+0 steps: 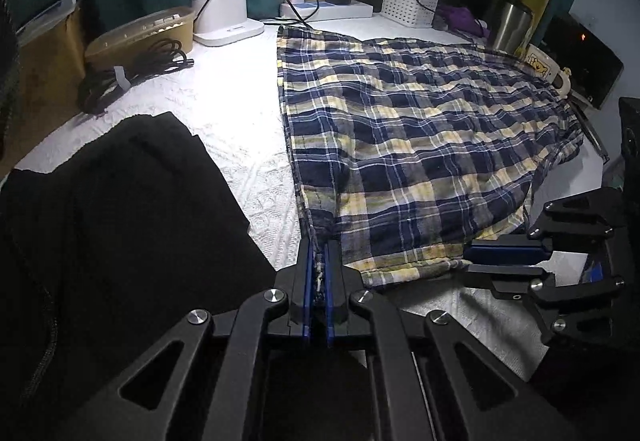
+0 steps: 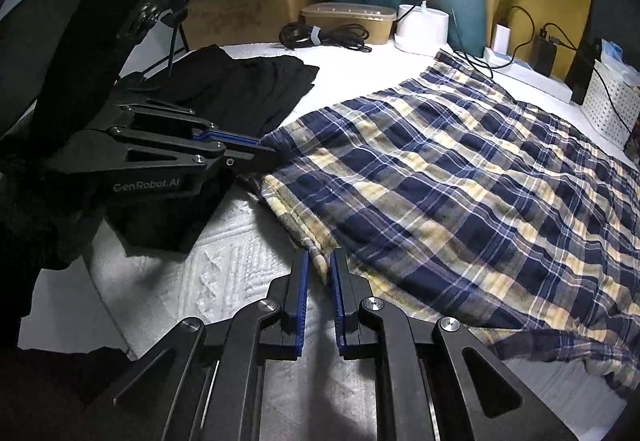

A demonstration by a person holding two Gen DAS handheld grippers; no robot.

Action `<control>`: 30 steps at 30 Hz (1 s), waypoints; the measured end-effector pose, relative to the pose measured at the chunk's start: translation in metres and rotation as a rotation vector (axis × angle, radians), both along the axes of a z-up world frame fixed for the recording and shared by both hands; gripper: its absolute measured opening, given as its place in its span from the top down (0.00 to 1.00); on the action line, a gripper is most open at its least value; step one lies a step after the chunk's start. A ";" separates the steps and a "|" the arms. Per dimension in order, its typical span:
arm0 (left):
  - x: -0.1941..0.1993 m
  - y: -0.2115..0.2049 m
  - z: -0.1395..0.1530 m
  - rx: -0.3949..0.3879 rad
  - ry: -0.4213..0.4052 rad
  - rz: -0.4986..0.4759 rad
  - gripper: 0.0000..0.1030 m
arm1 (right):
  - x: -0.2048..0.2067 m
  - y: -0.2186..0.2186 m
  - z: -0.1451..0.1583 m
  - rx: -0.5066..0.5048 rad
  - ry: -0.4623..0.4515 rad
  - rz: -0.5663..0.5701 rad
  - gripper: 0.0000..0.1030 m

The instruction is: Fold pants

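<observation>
Blue, yellow and white plaid pants (image 1: 420, 129) lie spread on the white textured cloth, also in the right wrist view (image 2: 460, 181). My left gripper (image 1: 319, 261) is shut on the pants' near left corner; it also shows in the right wrist view (image 2: 256, 149) at the fabric's edge. My right gripper (image 2: 320, 261) is nearly closed around the near hem corner, with the plaid edge between its blue pads. In the left wrist view it (image 1: 480, 261) sits at the pants' near right edge.
A black folded garment (image 1: 120, 201) lies left of the pants. At the back are a coiled black cable (image 1: 132, 69), a tan container (image 1: 140, 29), a white lamp base (image 1: 224, 17), a power strip (image 1: 328, 9), a white basket (image 1: 412, 1), a steel tumbler (image 1: 512, 29) and a mug (image 1: 548, 69).
</observation>
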State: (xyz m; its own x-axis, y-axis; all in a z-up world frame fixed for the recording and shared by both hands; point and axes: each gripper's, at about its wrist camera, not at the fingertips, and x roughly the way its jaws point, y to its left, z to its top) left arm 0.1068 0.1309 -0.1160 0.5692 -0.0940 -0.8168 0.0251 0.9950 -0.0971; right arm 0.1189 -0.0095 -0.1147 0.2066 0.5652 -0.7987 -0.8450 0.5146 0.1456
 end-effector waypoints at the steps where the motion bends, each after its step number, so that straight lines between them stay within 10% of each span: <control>1: 0.000 0.000 0.001 0.005 0.002 0.004 0.96 | 0.000 -0.002 0.000 0.004 0.004 -0.002 0.89; 13: -0.009 0.008 0.017 0.031 0.002 0.089 0.96 | 0.001 -0.040 0.009 0.034 -0.003 -0.073 0.86; 15: -0.008 0.008 0.025 0.033 -0.015 0.102 0.95 | 0.004 -0.048 0.015 0.048 -0.010 -0.089 0.66; 17: -0.005 0.005 0.032 0.045 -0.034 0.108 0.93 | 0.007 -0.054 0.021 0.067 -0.016 -0.103 0.17; 18: -0.004 0.001 0.036 0.044 -0.047 0.104 0.85 | 0.008 -0.058 0.025 0.077 -0.025 -0.110 0.14; 20: 0.000 -0.008 0.040 0.032 -0.065 0.076 0.71 | 0.012 -0.065 0.031 0.087 -0.032 -0.122 0.14; 30: 0.031 -0.061 0.027 0.035 -0.035 -0.068 0.71 | 0.048 -0.092 0.037 0.082 -0.084 -0.265 0.14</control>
State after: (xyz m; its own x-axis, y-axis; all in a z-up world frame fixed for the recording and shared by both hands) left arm 0.1382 0.0702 -0.0890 0.5904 -0.1055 -0.8002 0.0959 0.9936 -0.0602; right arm 0.1664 -0.1012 -0.0778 0.4189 0.5448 -0.7265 -0.6935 0.7084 0.1313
